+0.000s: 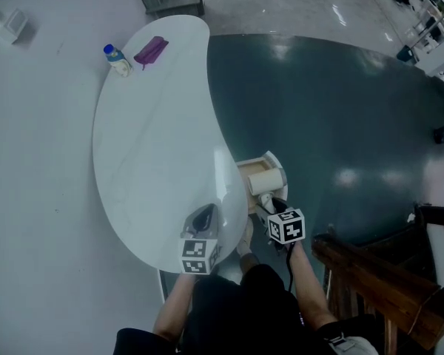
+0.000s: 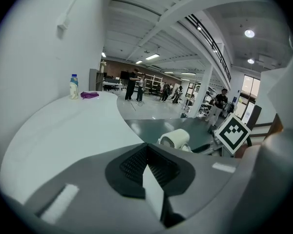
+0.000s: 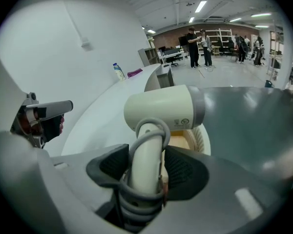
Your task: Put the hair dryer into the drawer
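Hair dryer (image 3: 161,112) handle pinched by right gripper (image 3: 145,172) fingers, at open drawer (image 1: 253,168) | left gripper (image 2: 149,169) fingers pressed together

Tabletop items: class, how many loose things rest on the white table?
2: a blue-capped bottle and a purple item, side by side at the far end of the table. None looks hidden.

Head view looks steeply down on the tabletop (image 1: 148,124); both gripper views sit low, facing along it, sharing the far bottle (image 2: 73,87).
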`<state>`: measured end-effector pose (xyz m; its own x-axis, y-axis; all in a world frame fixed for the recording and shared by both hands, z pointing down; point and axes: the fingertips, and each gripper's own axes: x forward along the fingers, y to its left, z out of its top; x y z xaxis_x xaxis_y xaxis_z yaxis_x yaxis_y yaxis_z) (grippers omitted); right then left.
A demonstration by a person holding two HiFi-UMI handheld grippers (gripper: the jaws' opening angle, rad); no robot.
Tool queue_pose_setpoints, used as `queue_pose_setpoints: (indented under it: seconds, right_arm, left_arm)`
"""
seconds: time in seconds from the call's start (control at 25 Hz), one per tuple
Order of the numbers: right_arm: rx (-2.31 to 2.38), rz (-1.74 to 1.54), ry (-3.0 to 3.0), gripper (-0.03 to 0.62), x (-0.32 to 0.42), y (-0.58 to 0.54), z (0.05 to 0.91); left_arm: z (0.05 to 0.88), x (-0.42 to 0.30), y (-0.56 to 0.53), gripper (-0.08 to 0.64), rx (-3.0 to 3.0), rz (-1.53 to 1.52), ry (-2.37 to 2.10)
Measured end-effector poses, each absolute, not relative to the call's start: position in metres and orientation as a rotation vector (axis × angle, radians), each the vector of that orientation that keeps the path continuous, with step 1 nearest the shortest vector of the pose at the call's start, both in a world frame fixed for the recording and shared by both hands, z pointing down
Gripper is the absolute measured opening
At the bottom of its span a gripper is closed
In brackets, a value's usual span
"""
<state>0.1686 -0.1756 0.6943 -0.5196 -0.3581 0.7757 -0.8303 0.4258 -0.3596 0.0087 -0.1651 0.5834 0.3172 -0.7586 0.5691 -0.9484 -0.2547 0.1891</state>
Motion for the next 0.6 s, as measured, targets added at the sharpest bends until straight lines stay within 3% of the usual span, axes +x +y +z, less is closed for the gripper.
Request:
queue_pose_setpoints:
  seconds: [0.6]
  right_arm:
    - [0.906,1.100,-1.965,0.235,0.155,-0.193,0.773]
  left_arm:
    - [0.625,0.001,-0.178,0.006,1.986,0.545,-1.508]
